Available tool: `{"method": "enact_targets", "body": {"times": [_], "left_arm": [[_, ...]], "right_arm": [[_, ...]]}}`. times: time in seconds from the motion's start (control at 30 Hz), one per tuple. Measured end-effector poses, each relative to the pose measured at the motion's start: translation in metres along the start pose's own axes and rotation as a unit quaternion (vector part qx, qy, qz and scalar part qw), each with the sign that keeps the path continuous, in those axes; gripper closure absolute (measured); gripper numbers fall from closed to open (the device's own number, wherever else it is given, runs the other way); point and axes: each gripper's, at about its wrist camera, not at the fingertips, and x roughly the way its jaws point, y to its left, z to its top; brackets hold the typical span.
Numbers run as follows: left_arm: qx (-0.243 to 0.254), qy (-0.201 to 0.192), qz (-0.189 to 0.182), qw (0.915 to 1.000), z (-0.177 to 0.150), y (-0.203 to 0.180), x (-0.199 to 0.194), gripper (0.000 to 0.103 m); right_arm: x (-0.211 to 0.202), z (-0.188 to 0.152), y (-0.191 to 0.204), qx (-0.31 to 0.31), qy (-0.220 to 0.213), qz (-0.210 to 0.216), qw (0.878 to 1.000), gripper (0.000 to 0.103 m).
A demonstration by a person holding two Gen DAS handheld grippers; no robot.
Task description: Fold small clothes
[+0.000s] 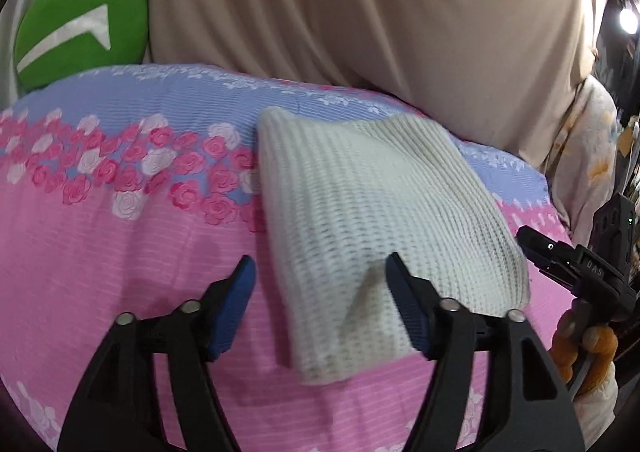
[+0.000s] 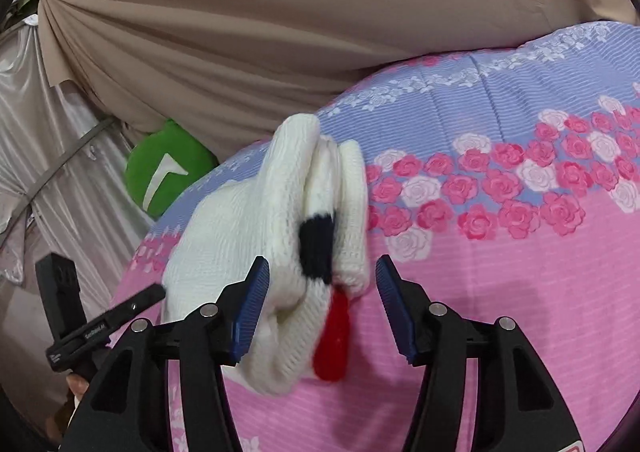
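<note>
Two hand-held grippers: both in view, both with fingers spread wide, neither pinching anything.
Left hand-held gripper: hovers low over the near end of the garment; its right blue pad overlaps the cloth edge, contact unclear; its left pad is over bare bedspread.
Right hand-held gripper: fingers straddle the near end of the garment; left pad lies in front of the knit.
Garment: white knit garment, folded, lying flat on the bedspread; ribbed weave; a black patch and a red patch show in the right wrist view.
Surface: pink and lilac bedspread printed with roses.
Background: green cushion at the far edge; beige drape behind.
Blur: both views soft.
</note>
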Motion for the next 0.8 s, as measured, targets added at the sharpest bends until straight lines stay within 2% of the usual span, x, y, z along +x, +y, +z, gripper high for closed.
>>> {"method": "enact_targets", "body": {"times": [0.07,0.1,0.13,0.2,0.27,0.33,0.37,0.4,0.43,0.53,0.63,0.67,0.73,0.8], "left_arm": [[-0.015,-0.003,-0.014,0.9998,0.011,0.007,0.0,0.017],[-0.024,-0.002,-0.025,0.9994,0.017,0.01,0.005,0.01],[-0.031,0.006,-0.039,0.9987,0.021,0.014,0.013,0.009],[-0.041,0.038,-0.057,0.9968,0.03,0.016,0.035,0.009],[-0.07,0.074,-0.078,0.9917,0.03,0.022,0.058,0.01],[-0.096,0.094,-0.112,0.9846,0.029,0.027,0.074,0.026],[-0.096,0.092,-0.116,0.9844,0.03,0.025,0.075,0.03],[-0.086,0.081,-0.113,0.9866,0.032,0.021,0.073,0.039],[-0.073,0.071,-0.11,0.9887,0.035,0.016,0.068,0.048],[-0.033,0.021,-0.11,0.9931,0.049,-0.002,0.045,0.054],[-0.005,-0.031,-0.11,0.9934,0.059,-0.015,0.023,0.054],[0.004,-0.041,-0.104,0.9938,0.059,-0.017,0.021,0.053],[0.015,-0.028,-0.072,0.9969,0.057,-0.015,0.035,0.049],[0.016,0.015,-0.035,0.9991,0.048,-0.01,0.062,0.047]], "right_arm": [[0.011,0.016,0.005,0.003,0.002,0.013,1.0,0.034],[0.021,0.022,0.008,0.001,0.011,0.016,1.0,0.025],[0.03,0.025,0.011,-0.004,0.024,0.016,1.0,0.02],[0.055,0.024,0.014,-0.008,0.052,-0.004,0.999,0.02],[0.079,0.021,0.011,0.003,0.087,-0.001,0.996,0.02],[0.092,0.019,0.011,0.004,0.101,0.003,0.995,0.033],[0.092,0.02,0.017,-0.014,0.094,-0.002,0.995,0.039],[0.089,0.022,0.024,-0.031,0.086,-0.002,0.996,0.055],[0.081,0.028,0.034,-0.049,0.071,0.003,0.996,0.06],[0.054,0.039,0.062,-0.09,0.021,0.027,0.995,0.064],[0.033,0.047,0.079,-0.122,-0.027,0.031,0.992,0.065],[0.034,0.049,0.074,-0.118,-0.03,0.028,0.992,0.065],[0.053,0.049,0.05,-0.093,-0.005,0.002,0.996,0.062],[0.086,0.042,0.018,-0.062,0.049,-0.05,0.996,0.062]]}}
